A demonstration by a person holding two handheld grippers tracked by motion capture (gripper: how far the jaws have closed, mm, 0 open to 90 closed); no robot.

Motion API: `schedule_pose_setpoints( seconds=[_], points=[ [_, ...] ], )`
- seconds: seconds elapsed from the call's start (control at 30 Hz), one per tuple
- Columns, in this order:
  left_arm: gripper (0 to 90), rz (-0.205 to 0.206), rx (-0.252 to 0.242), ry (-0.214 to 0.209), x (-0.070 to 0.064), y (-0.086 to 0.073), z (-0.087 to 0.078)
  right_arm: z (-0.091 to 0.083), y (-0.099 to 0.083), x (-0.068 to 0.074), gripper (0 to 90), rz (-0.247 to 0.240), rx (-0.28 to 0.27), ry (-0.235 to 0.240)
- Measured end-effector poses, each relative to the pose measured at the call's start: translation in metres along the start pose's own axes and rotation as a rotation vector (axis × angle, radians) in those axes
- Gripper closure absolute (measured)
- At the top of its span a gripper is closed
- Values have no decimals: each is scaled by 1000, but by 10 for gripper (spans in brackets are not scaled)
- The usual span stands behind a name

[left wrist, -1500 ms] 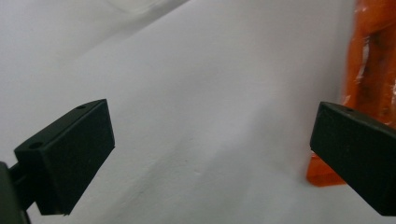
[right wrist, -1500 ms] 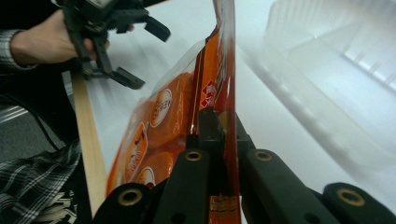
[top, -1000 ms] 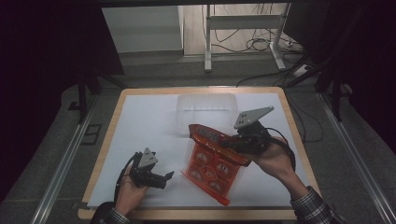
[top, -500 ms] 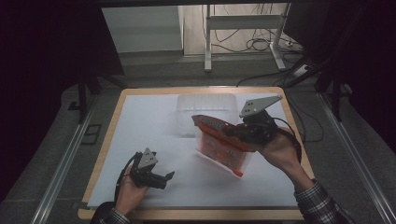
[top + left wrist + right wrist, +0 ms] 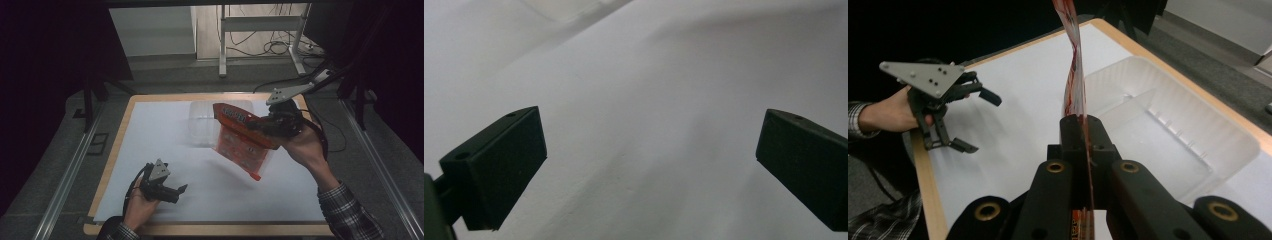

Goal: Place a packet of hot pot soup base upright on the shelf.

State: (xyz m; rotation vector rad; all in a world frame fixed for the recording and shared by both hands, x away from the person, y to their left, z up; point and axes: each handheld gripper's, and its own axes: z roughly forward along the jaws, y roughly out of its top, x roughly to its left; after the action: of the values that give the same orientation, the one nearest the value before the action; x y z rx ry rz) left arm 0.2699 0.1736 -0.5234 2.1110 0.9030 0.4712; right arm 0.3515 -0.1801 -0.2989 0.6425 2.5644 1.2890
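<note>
A flat red snack packet [image 5: 239, 135] hangs in the air over the white sheet, close to a clear plastic tray [image 5: 205, 120] at the back. My right gripper [image 5: 265, 125] is shut on the packet's upper edge. From the right gripper view I see the packet [image 5: 1074, 75] edge-on, rising from the closed jaws, with the tray [image 5: 1168, 125] to its right. Near the front left, my left gripper [image 5: 177, 192] rests low over the sheet, open, nothing between its jaws. It also shows in the right gripper view as the left gripper [image 5: 980, 122].
A white sheet [image 5: 165, 150] covers the wooden-edged table [image 5: 117, 145]. Metal rails run along both sides of the table. A metal stand and cables sit on the floor behind it.
My right gripper has lifted the red packet off the sheet and carried it up and back toward the clear tray. The left gripper has stayed put.
</note>
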Motion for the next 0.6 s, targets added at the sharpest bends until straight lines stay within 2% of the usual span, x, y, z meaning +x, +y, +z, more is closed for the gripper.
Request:
schedule_pose_setpoints(
  seconds=[0.27, 0.6],
  points=[
    [0, 5, 2, 0, 0, 0, 1, -1, 17, -13, 892, 16, -12, -25],
    [0, 17, 13, -2, -2, 0, 2, 7, 37, -32, 892, 40, -44, -44]
  ],
)
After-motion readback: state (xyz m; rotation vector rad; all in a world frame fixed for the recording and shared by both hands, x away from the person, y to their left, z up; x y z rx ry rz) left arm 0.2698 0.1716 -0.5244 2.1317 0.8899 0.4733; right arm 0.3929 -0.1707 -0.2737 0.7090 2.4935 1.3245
